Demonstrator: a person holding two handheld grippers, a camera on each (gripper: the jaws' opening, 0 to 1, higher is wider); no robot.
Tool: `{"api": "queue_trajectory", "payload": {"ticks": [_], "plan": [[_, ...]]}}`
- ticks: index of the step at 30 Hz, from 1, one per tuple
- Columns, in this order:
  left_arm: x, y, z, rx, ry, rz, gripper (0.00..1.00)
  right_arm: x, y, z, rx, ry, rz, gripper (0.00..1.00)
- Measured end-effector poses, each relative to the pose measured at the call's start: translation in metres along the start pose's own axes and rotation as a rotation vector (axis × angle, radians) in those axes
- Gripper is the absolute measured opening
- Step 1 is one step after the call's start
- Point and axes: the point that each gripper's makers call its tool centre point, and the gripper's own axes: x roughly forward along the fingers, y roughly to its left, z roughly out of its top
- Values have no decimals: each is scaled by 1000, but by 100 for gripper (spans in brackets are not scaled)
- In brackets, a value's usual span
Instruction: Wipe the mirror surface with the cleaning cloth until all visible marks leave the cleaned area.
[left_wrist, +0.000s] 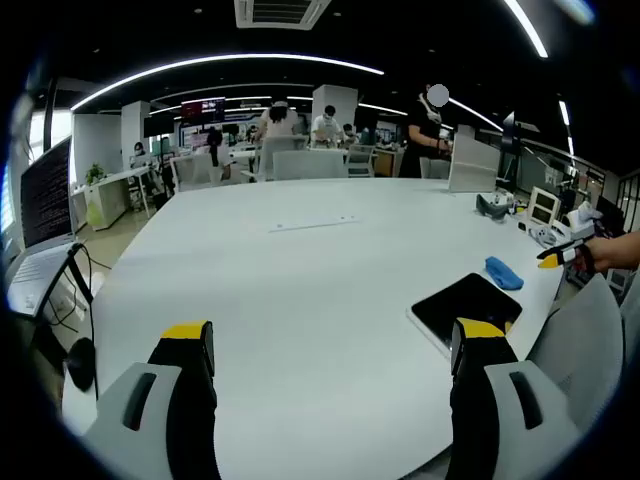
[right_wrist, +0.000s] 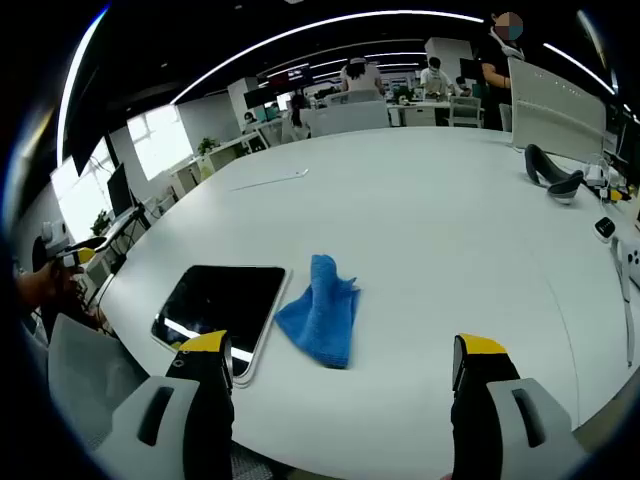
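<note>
The mirror (right_wrist: 222, 303) is a dark rounded rectangle lying flat near the white table's (right_wrist: 430, 210) front edge, just beyond my right gripper's left jaw. A crumpled blue cleaning cloth (right_wrist: 320, 312) lies right beside it, touching nothing else. My right gripper (right_wrist: 343, 350) hovers open and empty in front of both. In the left gripper view the mirror (left_wrist: 465, 305) and the cloth (left_wrist: 503, 272) sit at the far right, past the right jaw of my open, empty left gripper (left_wrist: 333, 350). The other gripper (left_wrist: 560, 255) shows there in a hand.
A grey chair (left_wrist: 585, 340) stands by the table edge near the mirror. A laptop (left_wrist: 40, 200) sits at the left. A black curved object (right_wrist: 555, 175) and small devices (right_wrist: 625, 250) lie at the table's right side. A thin white strip (right_wrist: 270, 180) lies mid-table. People stand far behind.
</note>
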Motion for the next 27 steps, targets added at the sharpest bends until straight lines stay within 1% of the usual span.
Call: {"api": "queue_trajectory", "payload": {"ticks": [15,21,27], "plan": [[0,0,0,6,5,-1,99,0,0,2,-2,1,2,89],[-1,0,4,16,7,-3,99,1,1,7,-11,1,5,89],[1,0,5,15,2,-7,99,1,5,21,-22,-7,7,88]]}}
